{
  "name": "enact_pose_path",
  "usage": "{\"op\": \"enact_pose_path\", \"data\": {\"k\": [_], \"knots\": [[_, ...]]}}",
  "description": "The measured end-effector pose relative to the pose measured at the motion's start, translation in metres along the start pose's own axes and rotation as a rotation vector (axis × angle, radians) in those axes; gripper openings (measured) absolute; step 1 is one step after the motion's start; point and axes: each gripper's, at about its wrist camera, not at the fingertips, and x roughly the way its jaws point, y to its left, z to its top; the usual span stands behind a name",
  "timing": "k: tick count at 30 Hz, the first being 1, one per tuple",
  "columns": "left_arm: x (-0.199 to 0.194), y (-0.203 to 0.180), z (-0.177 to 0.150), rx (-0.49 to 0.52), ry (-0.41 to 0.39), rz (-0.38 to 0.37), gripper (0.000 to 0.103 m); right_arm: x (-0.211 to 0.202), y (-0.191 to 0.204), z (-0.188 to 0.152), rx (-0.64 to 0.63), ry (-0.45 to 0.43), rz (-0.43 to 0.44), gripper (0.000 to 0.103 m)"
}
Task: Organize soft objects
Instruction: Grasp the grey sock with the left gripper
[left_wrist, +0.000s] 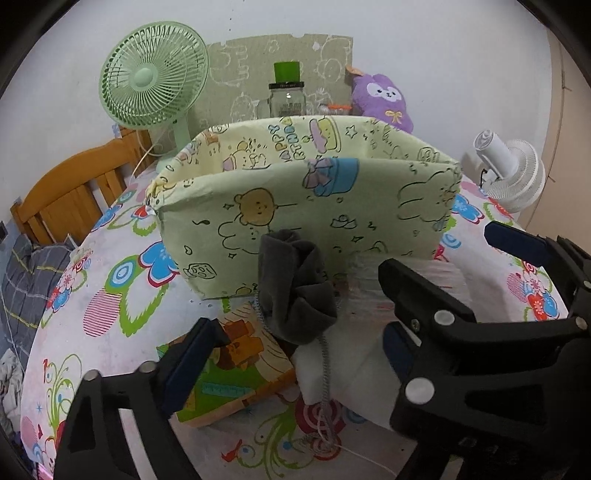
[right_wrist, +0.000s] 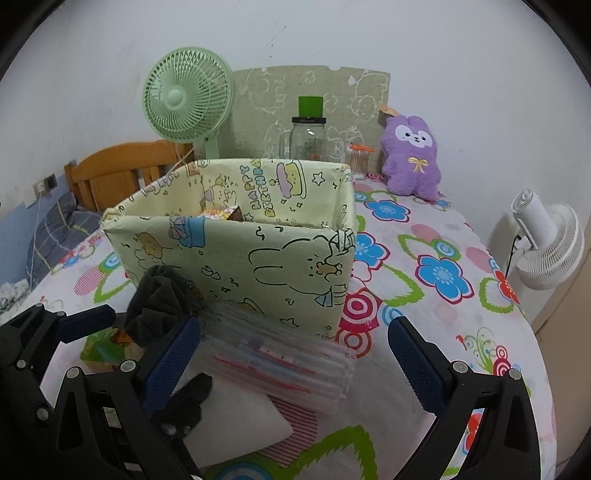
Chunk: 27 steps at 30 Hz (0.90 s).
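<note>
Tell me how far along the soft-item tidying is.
Early. The fabric bin holds something colourful, hard to identify. Neither the left gripper nor the right gripper holds anything; both are open. The dark sock bundle, small pillow and white pad remain outside.

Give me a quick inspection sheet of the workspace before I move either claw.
Surface: table under a flowered cloth.
Job's things: fabric bin open-topped, something colourful inside; dark grey cloth bundle against its front wall; printed cushion, white pad and clear plastic packs in front of it.
Clutter: green fan, glass jar, purple plush, all behind the bin.
Claws: left claw open; right claw open over the packs.
Cables: grey cord trailing from the bundle.
Surroundings: white fan, wooden bed frame, wall.
</note>
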Motion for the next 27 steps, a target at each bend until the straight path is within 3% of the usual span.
{"op": "enact_pose_path", "data": {"k": [7,13,15,19,20,23,27], "knots": [[0.006,0.004,0.001,0.018,0.005,0.014,0.081,0.016,0.003,0.004,-0.028,0.054,0.062,0.092],[0.008,0.001,0.0,0.049,0.006,0.02,0.079,0.027,0.003,0.001,-0.014,0.12,0.093,0.076],[0.009,0.0,0.0,0.055,0.006,0.022,0.079,0.028,0.003,-0.001,-0.011,0.133,0.114,0.058],[0.01,0.0,0.001,0.054,0.005,0.021,0.08,0.029,0.005,-0.002,-0.014,0.148,0.15,0.035],[0.01,0.0,0.001,0.055,0.008,0.02,0.08,0.028,0.007,-0.002,-0.023,0.148,0.15,0.022],[0.009,-0.001,0.001,0.054,-0.003,0.029,0.08,0.025,0.008,-0.003,-0.029,0.144,0.145,0.009],[0.008,-0.002,0.001,0.058,-0.014,0.038,0.08,0.021,0.004,-0.004,-0.014,0.143,0.131,0.008]]}}
